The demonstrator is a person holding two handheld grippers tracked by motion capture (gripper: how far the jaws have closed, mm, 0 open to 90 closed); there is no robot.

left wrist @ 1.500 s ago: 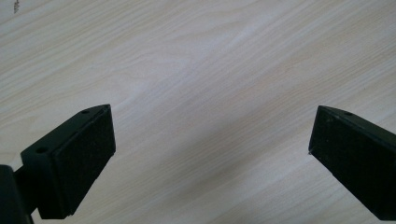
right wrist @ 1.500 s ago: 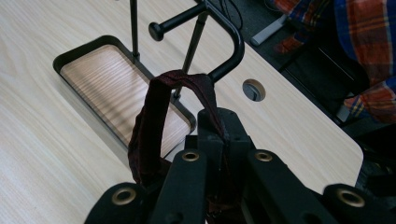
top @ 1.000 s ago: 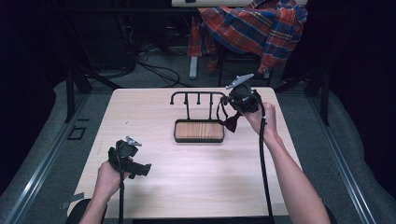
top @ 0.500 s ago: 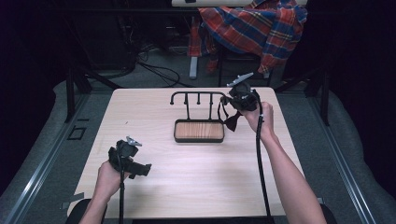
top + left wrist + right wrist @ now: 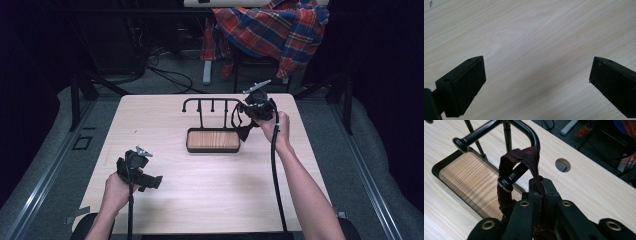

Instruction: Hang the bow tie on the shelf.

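My left gripper point(image 5: 150, 181) rests low at the near left of the table point(image 5: 210, 200), jaws spread wide over bare wood, nothing between the pads point(image 5: 467, 86). At table centre stands the black rack point(image 5: 212, 107) on its wood-lined tray point(image 5: 213, 140). My right gripper point(image 5: 247, 116) is at the rack's right end, jaws clenched on the dark red strap point(image 5: 522, 161). Strap loops over the rightmost hook point(image 5: 510, 178), hanging down both sides of it, one end pinched between my pads. Plaid cloth point(image 5: 272, 30) lies beyond the table
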